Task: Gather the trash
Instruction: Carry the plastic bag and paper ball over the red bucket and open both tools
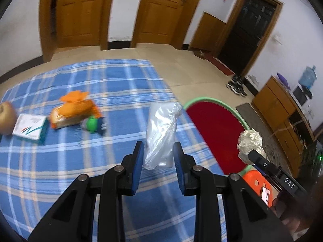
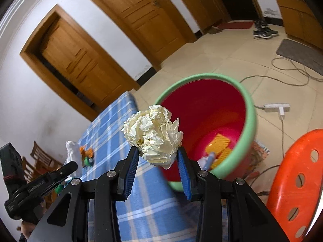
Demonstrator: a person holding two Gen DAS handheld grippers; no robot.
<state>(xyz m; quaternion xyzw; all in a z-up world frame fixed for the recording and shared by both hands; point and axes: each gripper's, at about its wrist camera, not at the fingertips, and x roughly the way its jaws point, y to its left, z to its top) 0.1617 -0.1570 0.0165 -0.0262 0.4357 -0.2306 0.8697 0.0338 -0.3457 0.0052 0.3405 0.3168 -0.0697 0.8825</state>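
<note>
left wrist view:
left gripper (image 1: 158, 151): blue-padded jaws clamped on a clear plastic bag (image 1: 161, 133), bag stands up between the pads, held above the table
table: blue plaid cloth (image 1: 84, 153), right edge runs next to the bin
on cloth, far left: kiwi (image 1: 7, 119) touching a white/teal box (image 1: 30, 129)
on cloth, mid-left: orange snack packet (image 1: 73, 113), small green-and-dark item (image 1: 93, 124) just beside it; blurred, can't tell what it is
bin (image 1: 214, 133): red inside, green rim, on the floor right of the table
right gripper (image 1: 255, 155): only one finger in view here, crumpled paper ball (image 1: 250, 141) at its tip, over the bin's right side
orange stool (image 1: 256, 181): partly hidden behind the right gripper

right wrist view:
right gripper (image 2: 158, 157): jaws closed on the crumpled paper ball (image 2: 154, 133), ball sits on the upper pads, in the air near the bin's rim, table side
bin (image 2: 251, 121): yellow packet (image 2: 219, 148) and a white-blue scrap (image 2: 208, 159) at the bottom
orange stool (image 2: 292, 183): right of the bin, holes in the seat
left gripper (image 2: 68, 166): seen from the side at lower left, plastic bag (image 2: 72, 151) at its tip, over the plaid cloth (image 2: 141, 191)
floor: power strip (image 2: 277, 107) and grey cable (image 2: 290, 74) beyond the bin, shoes (image 2: 264, 31) near the far wall
</note>
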